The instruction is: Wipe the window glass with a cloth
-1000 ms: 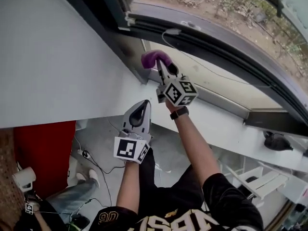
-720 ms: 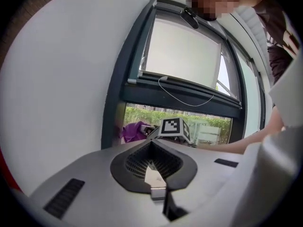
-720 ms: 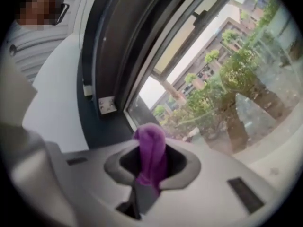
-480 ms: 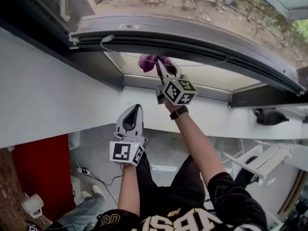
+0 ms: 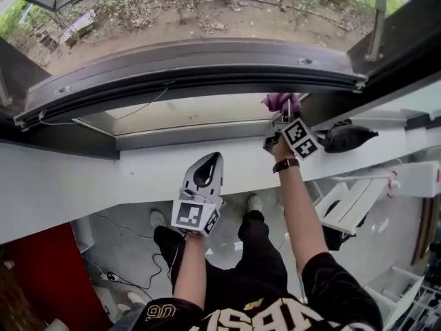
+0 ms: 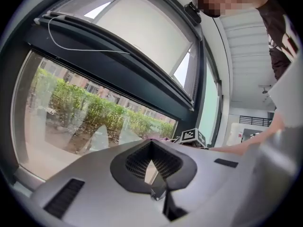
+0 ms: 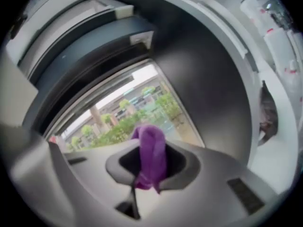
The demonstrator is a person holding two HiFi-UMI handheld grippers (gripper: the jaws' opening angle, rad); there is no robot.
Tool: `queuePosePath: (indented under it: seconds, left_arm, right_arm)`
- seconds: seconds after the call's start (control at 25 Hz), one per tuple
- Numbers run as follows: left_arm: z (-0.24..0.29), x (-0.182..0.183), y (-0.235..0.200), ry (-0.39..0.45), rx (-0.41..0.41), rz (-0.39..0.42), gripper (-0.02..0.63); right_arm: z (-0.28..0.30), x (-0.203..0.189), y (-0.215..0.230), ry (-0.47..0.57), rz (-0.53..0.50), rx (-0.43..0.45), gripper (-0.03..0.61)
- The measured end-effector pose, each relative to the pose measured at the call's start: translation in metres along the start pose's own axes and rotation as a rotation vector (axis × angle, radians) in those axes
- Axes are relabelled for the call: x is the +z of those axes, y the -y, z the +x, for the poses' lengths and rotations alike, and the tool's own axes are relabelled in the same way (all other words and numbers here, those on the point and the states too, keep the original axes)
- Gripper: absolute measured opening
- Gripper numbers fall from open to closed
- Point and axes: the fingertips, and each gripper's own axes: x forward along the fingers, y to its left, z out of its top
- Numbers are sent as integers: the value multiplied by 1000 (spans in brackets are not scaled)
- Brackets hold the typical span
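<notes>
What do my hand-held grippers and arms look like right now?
The left hand-held gripper and the right hand-held gripper have pale grey tapered shells, dark ribbed pads inside. Each carries a white cube with black square markers. Right wrist wears a black watch; short black sleeves.

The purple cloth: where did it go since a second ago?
The right gripper slid the purple cloth along the window glass, from its left end to its right end. It stays shut on the cloth. The left gripper stays shut, empty and low, off the glass.
</notes>
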Motion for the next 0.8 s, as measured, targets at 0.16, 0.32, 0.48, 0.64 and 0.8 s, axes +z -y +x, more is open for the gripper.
queuePosePath:
  seconds: [0.16, 0.32, 0.48, 0.64, 0.8]
  left_arm:
    - [-7, 8, -4, 8, -2, 11, 9]
    - [-52, 19, -65, -23, 143, 35, 9]
    - [-120, 35, -146, -61, 283, 125, 9]
    - [-191, 58, -230, -52, 414, 171, 9]
    - [-242, 68, -287, -27, 491, 163, 9]
  right_arm:
    - [4, 10, -2, 22, 44, -9, 84]
    - [-13, -76, -102, -113, 7, 169, 84]
    - [-43, -205, -277, -314, -127, 517, 84]
    - [-53, -325, -437, -457, -235, 796, 84]
    - [-32, -410, -529, -520, -272, 881, 84]
